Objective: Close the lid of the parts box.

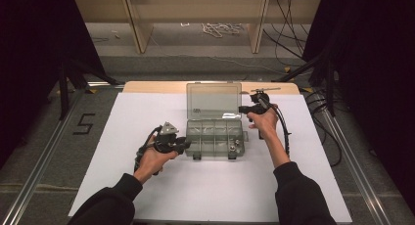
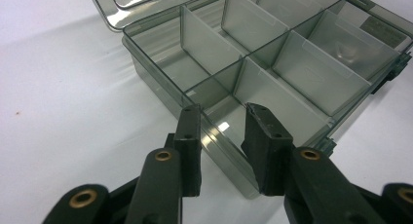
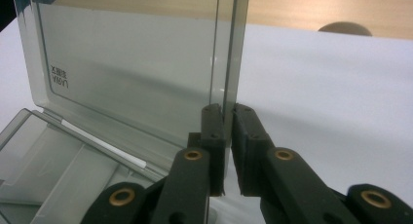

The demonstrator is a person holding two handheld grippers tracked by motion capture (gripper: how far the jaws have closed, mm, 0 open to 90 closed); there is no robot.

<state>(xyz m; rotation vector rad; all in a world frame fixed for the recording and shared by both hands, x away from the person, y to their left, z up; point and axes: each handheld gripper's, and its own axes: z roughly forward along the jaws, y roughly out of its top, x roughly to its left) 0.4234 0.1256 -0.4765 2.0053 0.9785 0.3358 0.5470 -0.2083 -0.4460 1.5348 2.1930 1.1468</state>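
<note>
A clear grey compartment box (image 1: pixel 215 134) sits mid-table with its lid (image 1: pixel 214 100) standing upright. My left gripper (image 1: pixel 185 145) is at the box's left front corner. In the left gripper view its jaws (image 2: pixel 219 112) straddle the box wall (image 2: pixel 214 136), one pad outside and one inside a compartment, pressing on it. My right gripper (image 1: pixel 241 109) is at the lid's right side. In the right gripper view the pads (image 3: pixel 228 109) are shut on the thin right edge of the lid (image 3: pixel 136 63). Small metal parts (image 1: pixel 235 146) lie in the front right compartment.
The box rests on a white sheet (image 1: pixel 147 186) over a wooden tabletop (image 1: pixel 147 86). Black cables (image 1: pixel 286 137) trail from the right gripper. Metal rails (image 1: pixel 44 151) run along both sides of the table, and dark curtains flank it.
</note>
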